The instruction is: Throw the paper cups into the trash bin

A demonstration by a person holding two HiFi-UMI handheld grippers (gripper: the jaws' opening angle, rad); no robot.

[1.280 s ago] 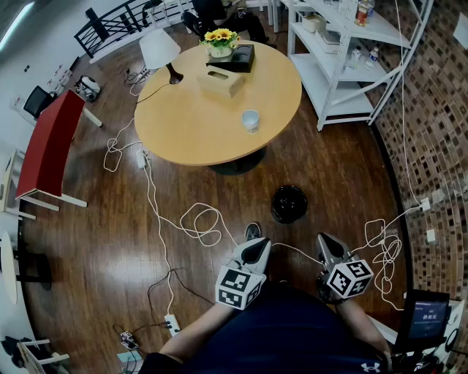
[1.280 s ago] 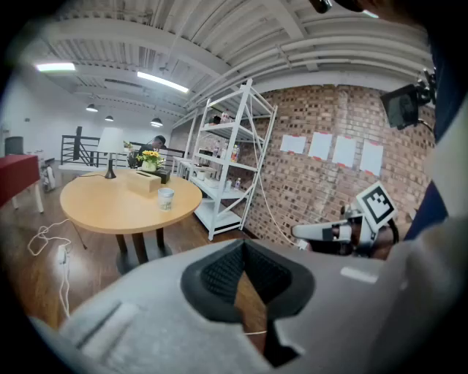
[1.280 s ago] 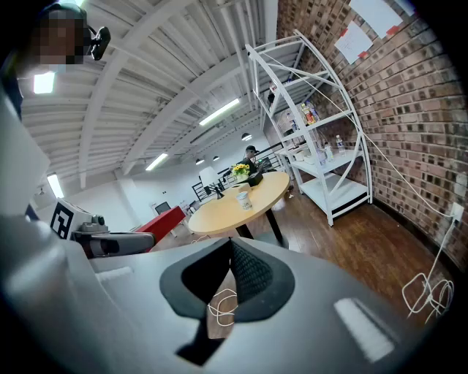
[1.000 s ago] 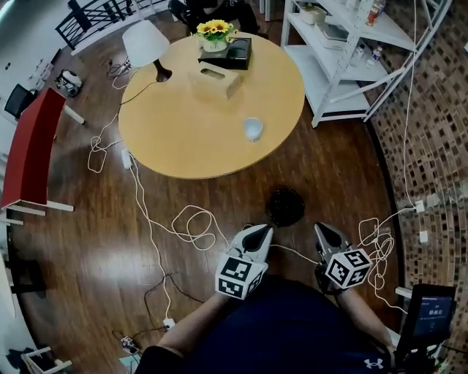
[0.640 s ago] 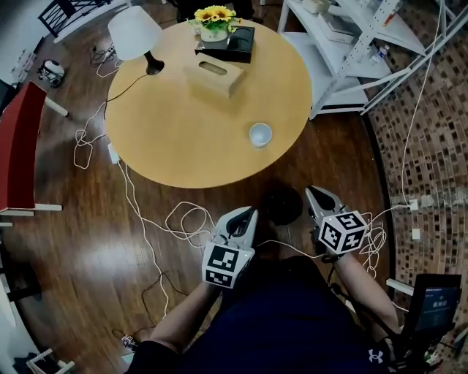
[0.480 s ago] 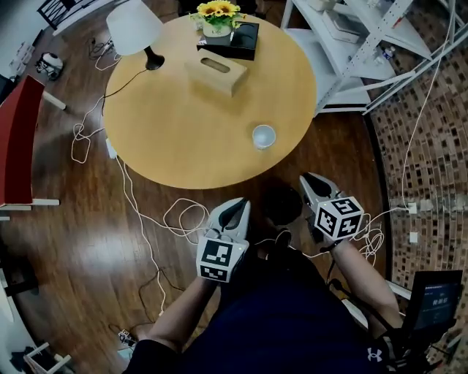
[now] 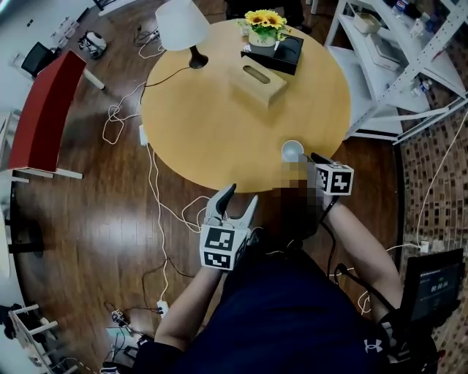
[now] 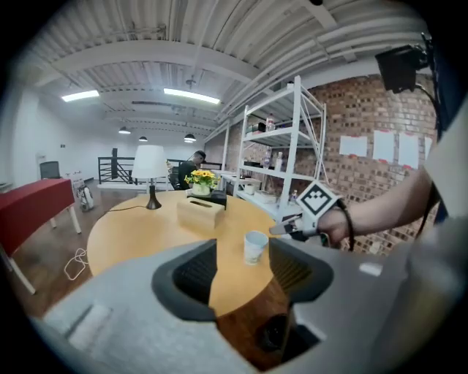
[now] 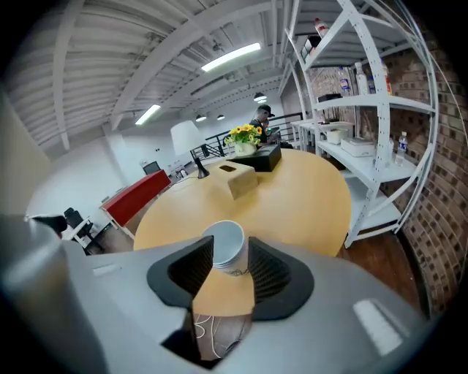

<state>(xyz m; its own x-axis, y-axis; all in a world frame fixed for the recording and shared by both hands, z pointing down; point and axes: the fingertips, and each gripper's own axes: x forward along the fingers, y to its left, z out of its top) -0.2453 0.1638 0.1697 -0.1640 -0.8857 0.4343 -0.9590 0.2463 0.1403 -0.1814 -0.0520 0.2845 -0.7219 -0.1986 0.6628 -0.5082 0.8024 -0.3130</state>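
Observation:
A white paper cup [image 7: 292, 151] stands upright near the front edge of the round wooden table [image 7: 219, 117]. My right gripper [image 7: 312, 162] reaches over that edge. Its jaws have just been opening, and the cup [image 9: 225, 245] stands between the fingertips without being squeezed. My left gripper [image 7: 240, 196] hovers over the floor short of the table. Its jaws have just been opening too, and nothing is between them. In the left gripper view the cup [image 8: 255, 246] shows ahead, with the black trash bin [image 8: 273, 332] on the floor below. In the head view a blur patch covers the bin.
On the table stand a tissue box [image 7: 258, 79], a white lamp [image 7: 180, 25] and sunflowers [image 7: 265, 20] on a black box. White shelving [image 7: 395, 66] stands at the right and a red bench [image 7: 44, 117] at the left. White cables [image 7: 153, 190] trail across the wooden floor.
Both grippers have moved forward toward the table and opened from shut. The right one now reaches the cup at the table's front edge.

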